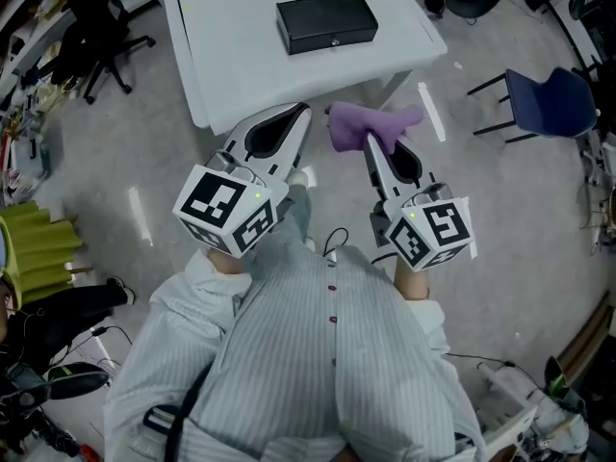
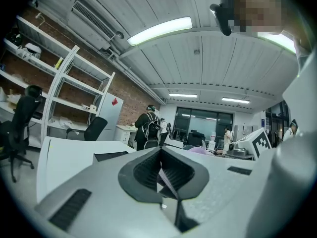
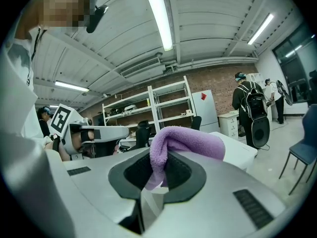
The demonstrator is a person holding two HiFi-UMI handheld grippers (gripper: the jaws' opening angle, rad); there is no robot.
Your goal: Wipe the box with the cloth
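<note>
Ahead of me on the white worktop (image 1: 231, 65) lies the black box (image 1: 326, 23), well apart from both grippers and not yet touched. My right gripper (image 1: 372, 145) has its jaws clenched on the purple cloth (image 1: 358, 123), which flops over their tips. My left gripper (image 1: 300, 114) has its jaws pressed together on nothing. To wipe well, I judge I should lay the loose fold flat on the lid, press lightly, stroke edge to edge, and steady the box with the left so it cannot slide. I count one box, one cloth, one worktop, two grippers.
</note>
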